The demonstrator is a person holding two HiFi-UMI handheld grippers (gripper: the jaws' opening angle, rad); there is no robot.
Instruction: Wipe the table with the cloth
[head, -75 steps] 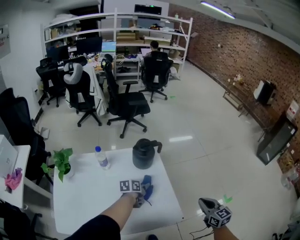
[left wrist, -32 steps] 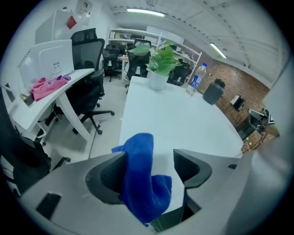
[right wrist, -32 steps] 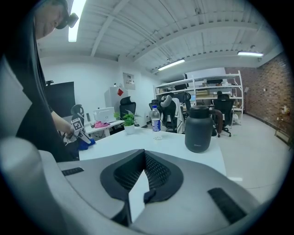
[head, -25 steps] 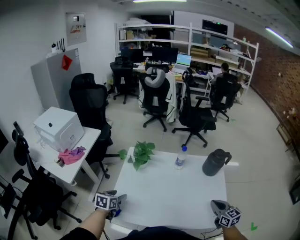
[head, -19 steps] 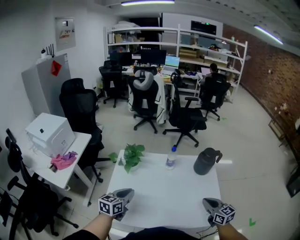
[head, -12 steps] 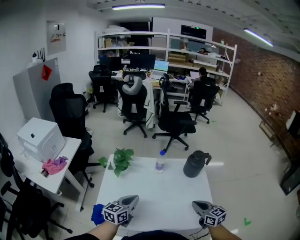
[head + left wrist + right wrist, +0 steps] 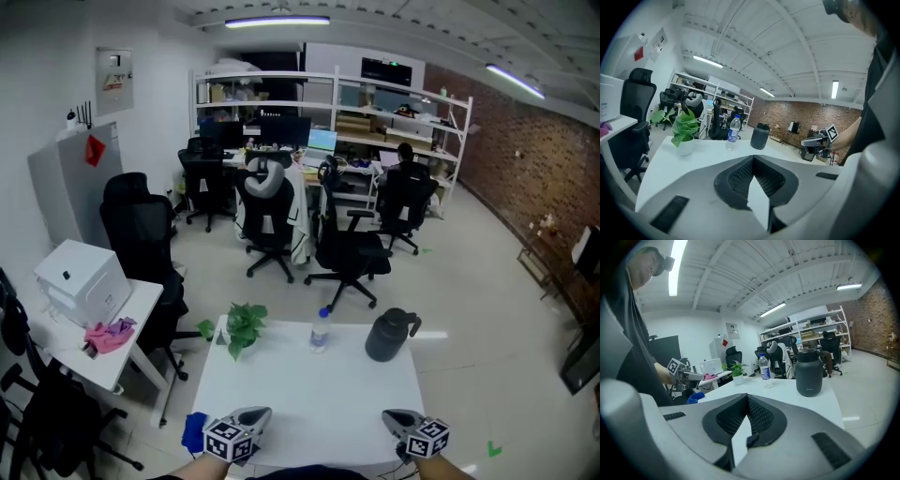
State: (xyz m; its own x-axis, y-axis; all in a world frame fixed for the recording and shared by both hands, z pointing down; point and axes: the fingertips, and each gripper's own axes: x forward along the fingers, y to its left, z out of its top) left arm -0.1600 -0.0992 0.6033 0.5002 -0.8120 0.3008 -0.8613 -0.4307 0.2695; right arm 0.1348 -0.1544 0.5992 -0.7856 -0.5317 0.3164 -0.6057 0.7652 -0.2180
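Note:
The blue cloth lies bunched at the white table's near left corner; it also shows in the right gripper view. My left gripper hovers just right of the cloth, apart from it. Its jaws are shut with nothing between them. My right gripper hangs over the table's near right edge, its jaws shut and empty. Each gripper shows in the other's view: the right gripper and the left gripper.
At the table's far edge stand a potted plant, a water bottle and a dark jug. A side desk on the left carries a white box and a pink rag. Office chairs stand beyond.
The left gripper carried the cloth from near the jug to the table's near left corner, let it go there and moved slightly right. The head view has swung round.

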